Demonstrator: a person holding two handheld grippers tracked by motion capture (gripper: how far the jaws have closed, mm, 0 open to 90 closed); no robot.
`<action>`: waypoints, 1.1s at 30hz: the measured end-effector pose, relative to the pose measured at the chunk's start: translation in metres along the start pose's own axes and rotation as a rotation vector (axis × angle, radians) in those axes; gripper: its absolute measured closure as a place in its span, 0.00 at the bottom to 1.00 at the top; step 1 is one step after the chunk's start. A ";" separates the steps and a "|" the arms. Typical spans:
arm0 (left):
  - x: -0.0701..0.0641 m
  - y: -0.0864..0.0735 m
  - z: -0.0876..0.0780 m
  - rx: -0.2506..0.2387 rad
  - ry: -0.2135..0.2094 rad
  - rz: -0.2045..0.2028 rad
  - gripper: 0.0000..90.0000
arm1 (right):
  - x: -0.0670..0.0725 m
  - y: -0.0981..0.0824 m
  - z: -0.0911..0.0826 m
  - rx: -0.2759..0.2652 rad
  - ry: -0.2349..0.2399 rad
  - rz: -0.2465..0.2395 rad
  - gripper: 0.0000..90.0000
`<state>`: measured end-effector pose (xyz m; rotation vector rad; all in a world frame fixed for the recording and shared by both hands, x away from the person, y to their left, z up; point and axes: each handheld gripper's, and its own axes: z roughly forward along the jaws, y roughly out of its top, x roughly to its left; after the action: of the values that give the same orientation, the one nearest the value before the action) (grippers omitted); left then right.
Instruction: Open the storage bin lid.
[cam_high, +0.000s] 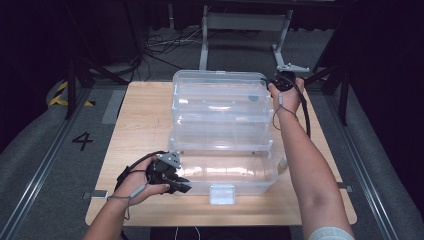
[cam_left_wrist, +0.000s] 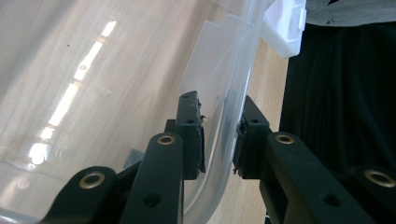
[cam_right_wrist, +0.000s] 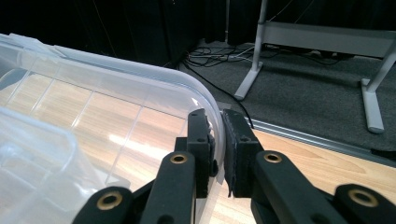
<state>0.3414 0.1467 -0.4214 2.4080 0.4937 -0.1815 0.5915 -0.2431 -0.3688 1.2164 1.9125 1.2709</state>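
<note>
High view: a clear plastic bin (cam_high: 225, 165) sits on the wooden table (cam_high: 135, 125), its hinged lid (cam_high: 220, 97) swung up and back toward the far edge. A white latch (cam_high: 222, 194) hangs on the bin's near wall. The left gripper (cam_high: 176, 181), held in the person's left hand (cam_high: 140, 182), is at the bin's near left corner. The right gripper (cam_high: 280, 82), in the right hand (cam_high: 286, 97), is at the lid's far right corner. Cables lie on the grey floor (cam_high: 170, 47) beyond the table, near a metal stand (cam_high: 245, 22).

Left gripper view: the left gripper (cam_left_wrist: 219, 135) straddles the bin (cam_left_wrist: 93, 84) wall (the rim edge, beside the latch (cam_left_wrist: 285, 25)). One pad lies inside the wall, the other outside. The outer pad is against the plastic; a narrow gap appears at the inner pad, so a firm clamp cannot be confirmed. The jaws stand partly closed around the wall.

Right gripper view: the right gripper (cam_right_wrist: 220, 140) has its jaws nearly together on the rounded rim of the lid (cam_right_wrist: 107, 112), one pad on each side, both pressing the thin plastic. The table (cam_right_wrist: 327, 163) edge and the stand (cam_right_wrist: 261, 46) lie beyond.
</note>
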 end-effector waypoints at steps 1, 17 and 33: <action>0.000 0.000 0.000 0.000 0.000 0.000 0.84 | 0.000 0.000 0.000 0.000 0.000 0.000 0.92; 0.000 0.000 0.000 0.002 0.002 0.001 0.84 | -0.004 -0.006 0.009 0.025 0.012 0.042 0.92; 0.000 0.000 0.000 0.004 0.000 0.003 0.84 | -0.005 -0.012 0.017 0.043 -0.001 0.035 0.91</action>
<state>0.3419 0.1465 -0.4212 2.4129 0.4903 -0.1813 0.6024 -0.2422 -0.3867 1.2772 1.9349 1.2531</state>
